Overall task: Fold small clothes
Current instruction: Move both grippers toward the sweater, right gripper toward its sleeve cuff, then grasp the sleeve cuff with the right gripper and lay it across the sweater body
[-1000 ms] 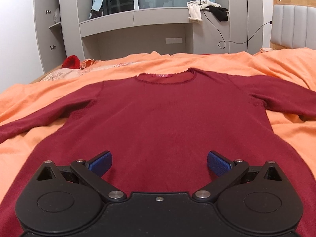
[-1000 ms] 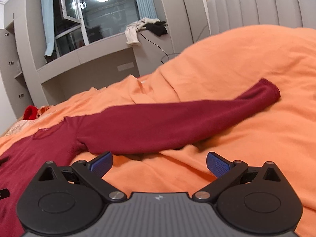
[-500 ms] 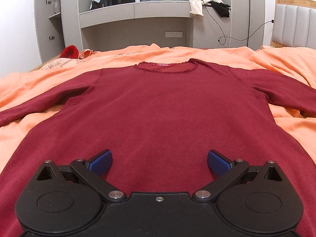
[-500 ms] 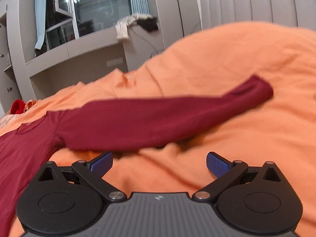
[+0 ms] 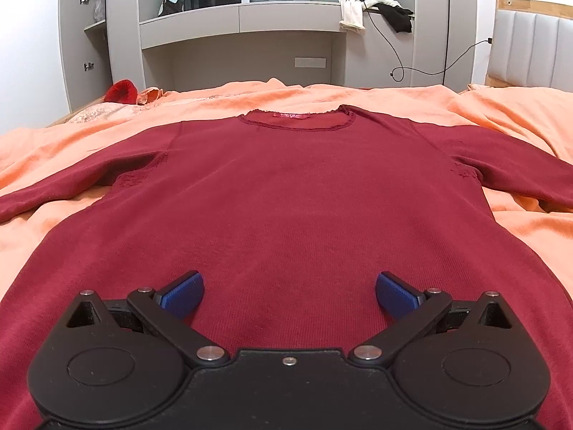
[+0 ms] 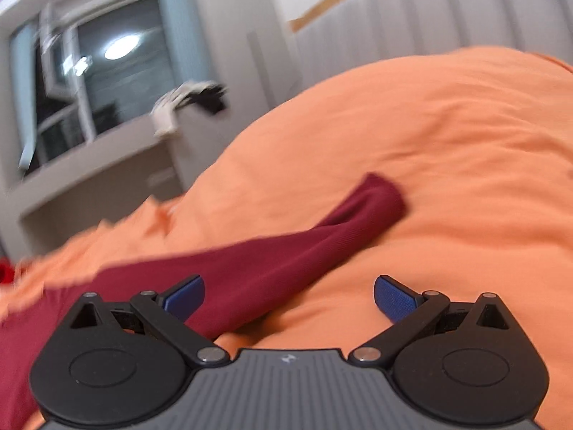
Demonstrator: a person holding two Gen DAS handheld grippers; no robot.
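Sweater (image 5: 286, 197) flat on orange bedding (image 5: 501, 114); cable (image 5: 397, 53) beyond.

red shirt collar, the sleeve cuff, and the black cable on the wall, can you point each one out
collar (image 5: 297, 123), left wrist view, on the front edge of the neckline
sleeve cuff (image 6: 385, 197), right wrist view, on the end of the sleeve lying on the orange bedding
black cable (image 5: 390, 41), left wrist view, on the stretch hanging down the wall
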